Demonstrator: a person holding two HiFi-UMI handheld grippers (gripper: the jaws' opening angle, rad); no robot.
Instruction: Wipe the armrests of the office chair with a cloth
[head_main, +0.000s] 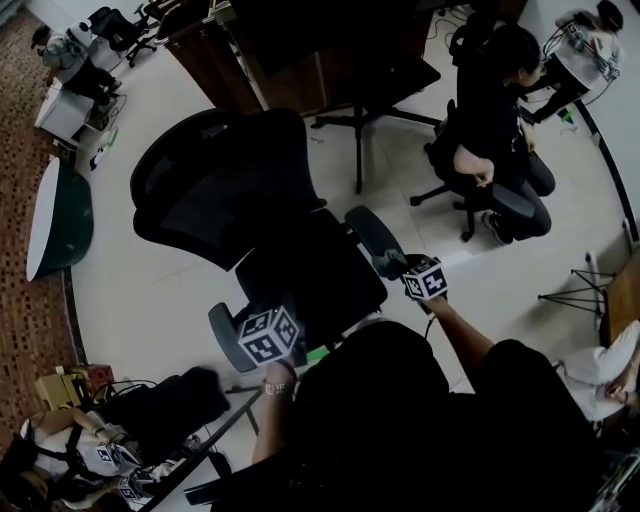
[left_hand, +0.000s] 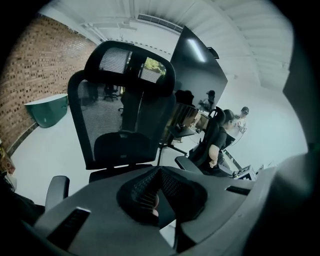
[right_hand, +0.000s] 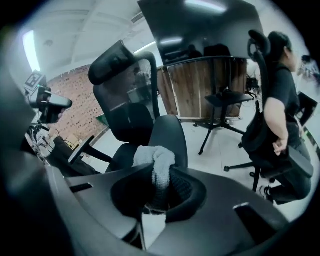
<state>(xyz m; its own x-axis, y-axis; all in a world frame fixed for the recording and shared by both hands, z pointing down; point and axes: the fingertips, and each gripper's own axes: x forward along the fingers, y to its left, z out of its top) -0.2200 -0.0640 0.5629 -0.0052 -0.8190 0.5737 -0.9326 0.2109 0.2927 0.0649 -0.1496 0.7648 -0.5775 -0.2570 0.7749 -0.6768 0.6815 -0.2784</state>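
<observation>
A black mesh office chair (head_main: 220, 185) stands in the middle of the floor. Its right armrest (head_main: 372, 238) reaches toward my right gripper (head_main: 407, 267), which sits at the pad's near end. In the right gripper view that gripper (right_hand: 159, 176) is shut on a light grey cloth (right_hand: 154, 159), and the bunched cloth lies against the armrest pad (right_hand: 170, 137). My left gripper (head_main: 262, 320) hovers over the left armrest (head_main: 225, 338). In the left gripper view the left gripper (left_hand: 160, 176) is shut with nothing in it, and it faces the backrest (left_hand: 120, 107).
A person sits on another chair (head_main: 495, 120) at the right. A wooden desk (head_main: 290, 60) and a stand's legs (head_main: 360, 120) are behind the chair. Dark bags (head_main: 160, 405) lie on the floor at the lower left. A green and white table (head_main: 58, 220) stands at the left.
</observation>
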